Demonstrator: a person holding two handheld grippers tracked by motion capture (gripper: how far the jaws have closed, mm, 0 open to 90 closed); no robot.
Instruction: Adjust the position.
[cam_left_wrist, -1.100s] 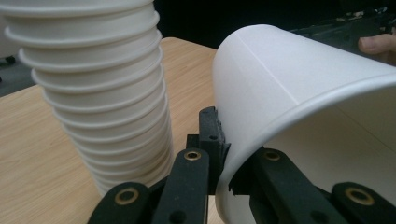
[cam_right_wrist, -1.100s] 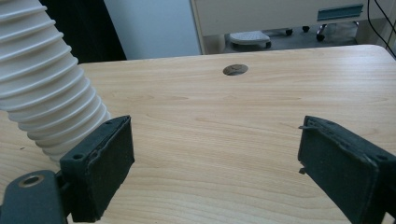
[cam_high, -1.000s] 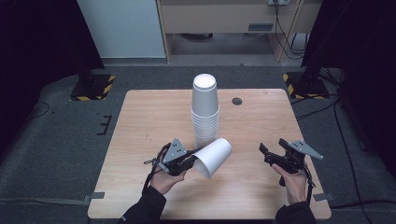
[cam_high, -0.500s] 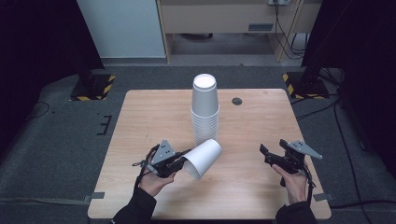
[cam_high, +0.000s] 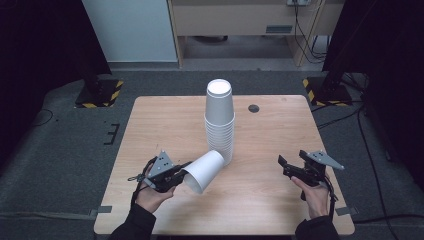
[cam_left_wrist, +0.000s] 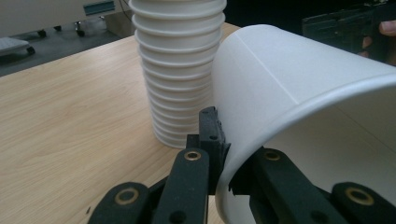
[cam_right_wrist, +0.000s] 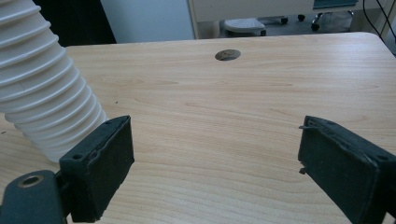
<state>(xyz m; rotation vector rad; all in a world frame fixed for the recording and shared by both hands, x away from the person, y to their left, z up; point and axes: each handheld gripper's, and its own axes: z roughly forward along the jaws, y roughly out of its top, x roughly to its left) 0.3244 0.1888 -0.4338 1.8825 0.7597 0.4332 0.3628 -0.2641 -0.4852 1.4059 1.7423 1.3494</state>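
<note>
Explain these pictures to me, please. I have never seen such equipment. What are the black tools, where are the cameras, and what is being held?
No robot here: a person holds a black two-jaw gripper in each hand. One camera looks down from above; one more rides on each gripper, looking along its jaws. On the wooden table stands a tall stack of white paper cups, upside down. The left gripper pinches the rim of a single white cup, tilted on its side beside the stack; one jaw is inside the cup, one outside. The right gripper is open and holds nothing. A small dark round spot sits near the far edge.
</note>
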